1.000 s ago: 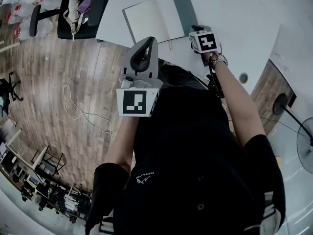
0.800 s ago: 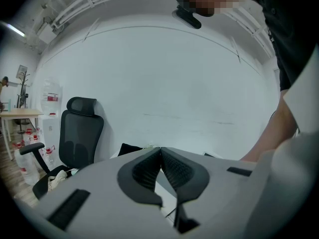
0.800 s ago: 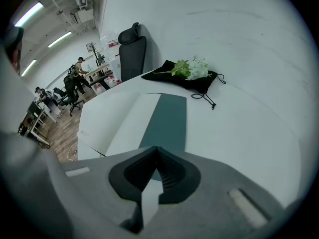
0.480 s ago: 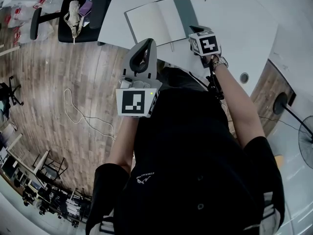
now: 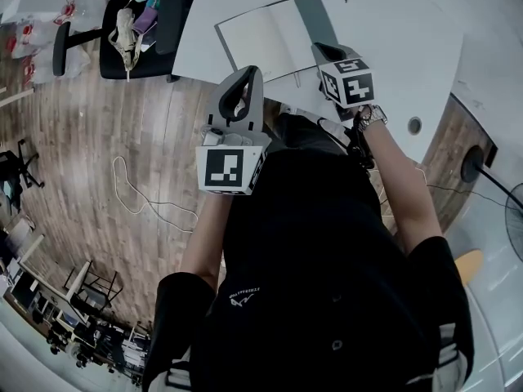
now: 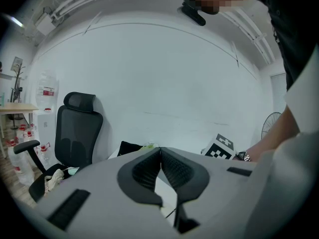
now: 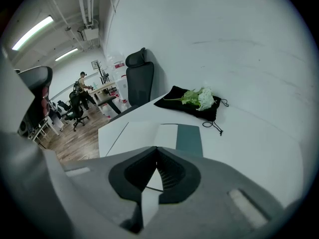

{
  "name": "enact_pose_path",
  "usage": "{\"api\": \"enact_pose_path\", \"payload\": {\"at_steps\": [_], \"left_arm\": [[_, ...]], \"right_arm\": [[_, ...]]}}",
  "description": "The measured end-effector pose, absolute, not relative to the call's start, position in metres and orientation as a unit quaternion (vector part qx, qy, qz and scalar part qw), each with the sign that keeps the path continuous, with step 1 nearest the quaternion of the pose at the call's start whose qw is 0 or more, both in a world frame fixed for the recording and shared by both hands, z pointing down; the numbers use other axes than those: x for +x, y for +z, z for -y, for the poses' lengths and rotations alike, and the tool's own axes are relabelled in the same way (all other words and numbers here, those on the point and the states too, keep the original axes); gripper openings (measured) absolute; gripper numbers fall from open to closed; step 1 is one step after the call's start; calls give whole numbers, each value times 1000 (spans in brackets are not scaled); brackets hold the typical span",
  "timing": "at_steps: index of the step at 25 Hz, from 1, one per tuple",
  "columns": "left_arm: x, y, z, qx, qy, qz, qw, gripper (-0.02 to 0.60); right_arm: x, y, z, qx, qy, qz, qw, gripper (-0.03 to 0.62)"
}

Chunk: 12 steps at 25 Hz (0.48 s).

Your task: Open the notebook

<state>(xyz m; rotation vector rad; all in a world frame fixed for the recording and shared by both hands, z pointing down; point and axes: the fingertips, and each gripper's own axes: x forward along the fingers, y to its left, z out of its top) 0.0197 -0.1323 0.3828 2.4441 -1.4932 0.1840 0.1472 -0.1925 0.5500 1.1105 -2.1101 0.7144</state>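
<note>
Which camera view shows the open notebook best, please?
The head view: the notebook lies open on the white table, nearly its whole outline seen from above. The right gripper view shows it closer, but the right gripper hides its near edge. The left gripper view does not show it clearly.

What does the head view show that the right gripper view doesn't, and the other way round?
Only the head view shows the person's black shirt, a wristwatch and a pale cable on the wood floor.

Only the right gripper view shows that the right gripper is shut with nothing between its jaws. It also shows ceiling lights and a green and white leafy bunch.

Both views show the notebook lying open on the white table, near a black office chair.
</note>
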Motion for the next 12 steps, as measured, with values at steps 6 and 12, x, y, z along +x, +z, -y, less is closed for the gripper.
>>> {"api": "enact_pose_path", "payload": {"at_steps": [6,12], "left_arm": [[1,383,135,852,67,500,141,6],[-13,383,139,859,65,489,142,6]], "right_arm": [[120,515,183,428,246,818,296,6],[105,488,175,441,252,823,255,6]]}}
